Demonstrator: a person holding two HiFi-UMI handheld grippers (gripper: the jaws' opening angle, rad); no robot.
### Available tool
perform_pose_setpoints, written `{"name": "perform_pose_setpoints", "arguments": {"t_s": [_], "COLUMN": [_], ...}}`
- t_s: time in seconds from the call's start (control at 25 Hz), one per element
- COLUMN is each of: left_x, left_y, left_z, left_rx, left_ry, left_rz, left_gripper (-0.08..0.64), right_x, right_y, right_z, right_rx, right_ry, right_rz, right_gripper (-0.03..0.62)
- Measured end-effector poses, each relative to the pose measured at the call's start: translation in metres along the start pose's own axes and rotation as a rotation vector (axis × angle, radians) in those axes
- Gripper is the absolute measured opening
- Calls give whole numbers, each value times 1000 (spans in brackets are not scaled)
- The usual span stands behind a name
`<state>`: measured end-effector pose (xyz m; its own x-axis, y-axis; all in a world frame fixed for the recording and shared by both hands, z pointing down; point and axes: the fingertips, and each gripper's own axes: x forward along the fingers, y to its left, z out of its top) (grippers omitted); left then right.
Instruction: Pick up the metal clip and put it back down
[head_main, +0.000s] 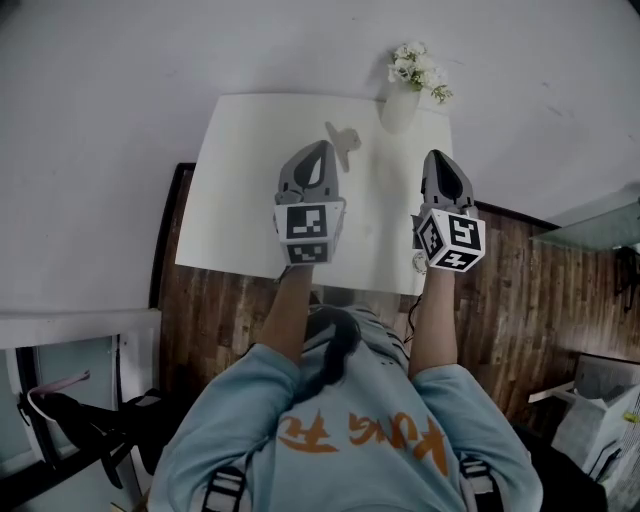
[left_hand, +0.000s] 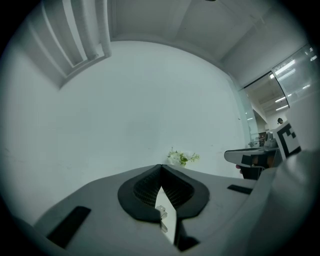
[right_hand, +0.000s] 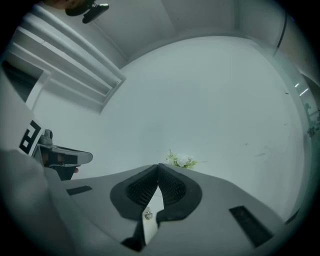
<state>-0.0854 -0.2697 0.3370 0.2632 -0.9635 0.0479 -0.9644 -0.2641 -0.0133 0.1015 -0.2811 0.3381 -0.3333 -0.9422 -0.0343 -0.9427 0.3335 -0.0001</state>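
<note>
Table (head_main: 240, 180): one, white, on wood floor (head_main: 520, 290).

Clip (head_main: 343, 143): one, grey metal. It lies on the table toward the far edge, free of both grippers, just beyond and to the right of the left gripper's tip. Whether it touches that tip cannot be told.

Vase (head_main: 400, 108): one, white, with one bunch of pale flowers (head_main: 418, 68), at the far edge, right of the clip.

Grippers: two, each with one marker cube.
- Left gripper (head_main: 322, 148): over mid-table, fingers pressed together at the tips, nothing between them.
- Right gripper (head_main: 437, 155): near the table's right edge, well apart from the clip, fingers likewise pressed together and empty.

Person: one, in a light-blue top, both forearms reaching out to the grippers.
</note>
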Motion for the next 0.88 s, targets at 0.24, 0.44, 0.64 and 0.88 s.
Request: {"name": "perform_pose_setpoints", "arguments": {"t_s": [0.24,0.44,0.64,0.88], "left_x": [-1,2,5,7], "left_y": [-6,-9,-11,-12], "left_z": [-2,-6,-6,-9], "left_rx": [15,24,23,16], "left_ry": [-3,5,4,7], "left_rz": [4,4,6,7], "left_gripper": [20,20,20,20], "right_x": [-9,-9,-6,-5], "right_y": [-4,-7,-7,-7], "right_z": [10,12,8,3], "right_rx": [-16,-18,-22,-27], "right_ry": [-74,-92,-80,-62], "right_rz": [8,13,25,32], "right_gripper": [12,12,12,12]}}
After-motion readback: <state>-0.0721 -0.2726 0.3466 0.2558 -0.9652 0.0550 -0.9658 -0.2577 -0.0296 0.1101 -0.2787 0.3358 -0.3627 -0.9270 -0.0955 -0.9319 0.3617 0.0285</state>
